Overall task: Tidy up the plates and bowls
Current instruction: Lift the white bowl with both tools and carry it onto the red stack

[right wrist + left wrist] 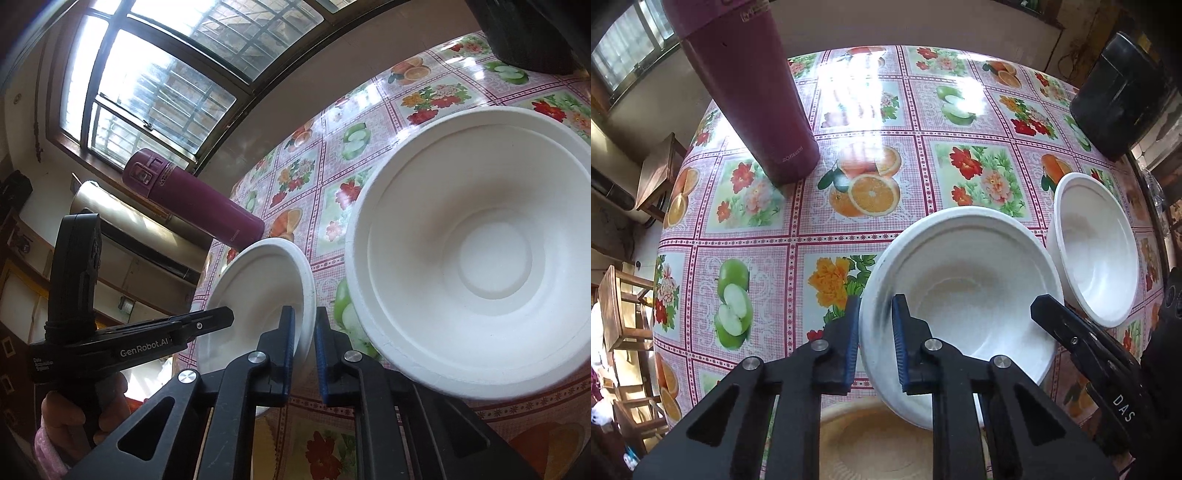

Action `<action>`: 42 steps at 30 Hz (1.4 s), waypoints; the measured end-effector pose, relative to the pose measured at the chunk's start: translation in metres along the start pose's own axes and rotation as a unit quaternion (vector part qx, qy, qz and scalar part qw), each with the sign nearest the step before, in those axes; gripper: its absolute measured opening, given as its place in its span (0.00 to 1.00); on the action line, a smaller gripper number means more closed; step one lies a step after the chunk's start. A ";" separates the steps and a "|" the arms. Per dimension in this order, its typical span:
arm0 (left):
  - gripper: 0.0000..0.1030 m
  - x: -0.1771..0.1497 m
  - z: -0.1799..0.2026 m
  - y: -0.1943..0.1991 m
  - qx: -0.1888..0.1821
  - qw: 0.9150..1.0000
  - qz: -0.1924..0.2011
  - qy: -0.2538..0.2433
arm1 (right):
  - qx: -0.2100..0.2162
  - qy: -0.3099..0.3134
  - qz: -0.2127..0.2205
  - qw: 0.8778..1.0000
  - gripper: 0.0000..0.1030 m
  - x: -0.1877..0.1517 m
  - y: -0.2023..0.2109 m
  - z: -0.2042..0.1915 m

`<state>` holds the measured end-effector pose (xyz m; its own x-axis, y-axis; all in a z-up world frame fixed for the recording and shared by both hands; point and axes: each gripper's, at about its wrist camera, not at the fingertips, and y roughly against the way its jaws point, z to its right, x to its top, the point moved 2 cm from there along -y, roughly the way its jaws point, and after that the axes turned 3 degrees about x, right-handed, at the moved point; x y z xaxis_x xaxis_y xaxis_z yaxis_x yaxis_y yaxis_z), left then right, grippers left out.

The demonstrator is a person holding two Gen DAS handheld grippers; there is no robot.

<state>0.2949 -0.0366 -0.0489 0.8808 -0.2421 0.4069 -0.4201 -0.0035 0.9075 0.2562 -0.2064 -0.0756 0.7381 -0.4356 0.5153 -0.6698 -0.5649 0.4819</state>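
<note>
Both grippers, left gripper and right gripper, are pinching opposite rims of one white plate tilted above the table, so lifting evenly is avoiding buckling.

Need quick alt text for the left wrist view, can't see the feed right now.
The left tool is clamped on the near rim of a tilted white plate. A white bowl sits to its right and a maroon flask behind, on a fruit-patterned tablecloth.

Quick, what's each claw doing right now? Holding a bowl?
Left gripper: closed on the near rim of the shallow white bowl.
Right gripper: closed on that same bowl's other rim.
</note>
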 end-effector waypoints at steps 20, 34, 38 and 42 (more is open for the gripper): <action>0.14 -0.148 -0.039 0.171 -0.008 0.993 0.120 -0.005 | 0.073 0.088 0.045 0.992 0.09 -0.088 0.137 -0.131; 0.14 -0.277 -0.104 0.180 0.052 0.990 0.126 0.045 | 0.093 0.168 -0.040 0.981 0.09 -0.223 0.114 -0.201; 0.14 -0.301 -0.115 0.149 0.057 0.992 0.098 0.063 | 0.070 0.183 -0.073 0.978 0.09 -0.254 0.088 -0.196; 0.14 -0.318 -0.120 0.123 0.065 0.992 0.079 0.074 | 0.045 0.193 -0.093 0.976 0.09 -0.276 0.067 -0.189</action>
<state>-0.0107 0.1565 -0.0537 0.8202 -0.1036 0.5627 -0.5716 -0.1040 0.8139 -0.0077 0.0081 -0.0517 0.7483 -0.0330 0.6625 -0.5056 -0.6749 0.5375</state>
